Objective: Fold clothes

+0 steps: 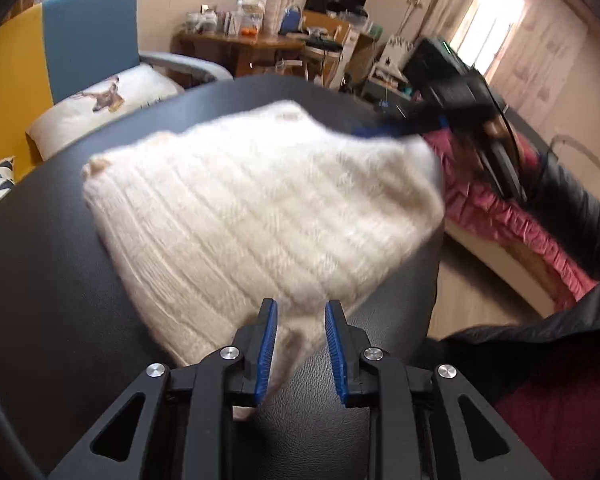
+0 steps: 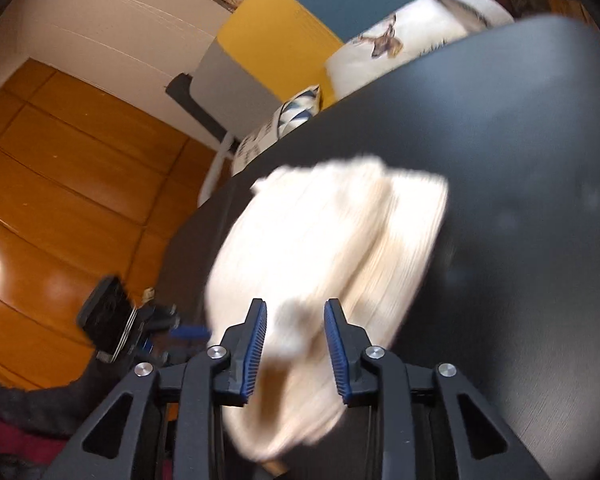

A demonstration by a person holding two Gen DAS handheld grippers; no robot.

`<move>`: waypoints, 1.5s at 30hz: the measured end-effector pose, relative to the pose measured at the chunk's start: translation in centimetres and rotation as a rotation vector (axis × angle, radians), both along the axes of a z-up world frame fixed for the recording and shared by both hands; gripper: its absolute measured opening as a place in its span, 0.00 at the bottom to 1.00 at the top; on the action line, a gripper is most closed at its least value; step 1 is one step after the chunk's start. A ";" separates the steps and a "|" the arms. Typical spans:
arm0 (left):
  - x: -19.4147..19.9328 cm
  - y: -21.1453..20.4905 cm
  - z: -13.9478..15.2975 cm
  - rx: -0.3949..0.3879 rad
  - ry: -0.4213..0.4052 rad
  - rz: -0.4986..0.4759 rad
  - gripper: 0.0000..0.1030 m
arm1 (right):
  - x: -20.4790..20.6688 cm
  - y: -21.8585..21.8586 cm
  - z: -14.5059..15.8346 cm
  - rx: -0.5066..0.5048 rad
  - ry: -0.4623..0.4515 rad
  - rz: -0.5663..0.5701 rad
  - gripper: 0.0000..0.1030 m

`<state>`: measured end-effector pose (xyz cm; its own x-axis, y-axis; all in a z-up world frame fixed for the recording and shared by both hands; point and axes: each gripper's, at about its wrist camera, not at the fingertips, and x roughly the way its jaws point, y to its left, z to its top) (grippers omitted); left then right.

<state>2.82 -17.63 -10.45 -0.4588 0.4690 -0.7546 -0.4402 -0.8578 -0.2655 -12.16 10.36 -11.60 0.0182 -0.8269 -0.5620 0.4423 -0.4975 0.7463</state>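
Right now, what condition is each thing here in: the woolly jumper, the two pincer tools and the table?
Cream sweater: folded into a bundle, lying on the table, one corner reaching over the edge.
Left gripper: jaws apart, sweater corner between them, pads not pressing it.
Right gripper: jaws apart, sweater between them, not pinched.
Black table: bears only the sweater.

A black table (image 1: 52,280) bears a folded, seemingly knitted cream garment (image 1: 260,216).

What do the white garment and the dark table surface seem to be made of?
White garment: looks like thick knitted wool or acrylic, soft and fuzzy, with ribbed rows. Dark table surface: probably leatherette or textured plastic, matt black with a fine grain.
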 end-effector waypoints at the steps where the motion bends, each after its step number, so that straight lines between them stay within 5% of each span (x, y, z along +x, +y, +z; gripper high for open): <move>1: -0.3 -0.3 0.7 0.015 0.009 0.006 0.26 | 0.8 0.3 -0.2 -0.006 -0.011 0.005 0.31; 10: -5.1 -1.2 3.2 0.007 0.076 0.064 0.27 | 3.2 -1.4 -1.0 -0.052 -0.065 0.018 0.35; 12: -7.0 -0.5 3.5 0.009 0.079 0.038 0.27 | 3.2 -2.4 -1.0 0.070 0.003 0.012 0.35; 15: -10.3 0.9 3.3 -0.007 0.069 -0.002 0.27 | 4.3 -3.5 -1.2 0.203 0.091 0.048 0.13; 20: -15.4 4.8 2.9 -0.050 0.021 -0.122 0.27 | 6.1 -3.0 -2.0 0.247 0.138 0.097 0.09; 22: -17.6 6.2 3.0 -0.034 -0.026 -0.176 0.46 | 6.4 -2.6 -2.6 0.241 0.134 0.098 0.09; 31: -24.4 12.3 3.2 -0.271 -0.053 -0.391 0.72 | 6.7 -1.8 -4.5 0.190 0.162 0.099 0.12; 38: -27.5 14.1 -0.1 -0.273 -0.155 -0.444 0.72 | 5.4 -0.1 -6.5 -0.005 -0.035 0.027 0.28; 42: -27.4 13.1 -0.8 -0.231 -0.198 -0.429 0.72 | 7.2 -1.2 -4.8 0.091 0.207 0.071 0.30; 45: -27.1 12.4 -1.1 -0.219 -0.209 -0.415 0.72 | 7.6 -2.2 -4.5 0.112 0.236 0.083 0.30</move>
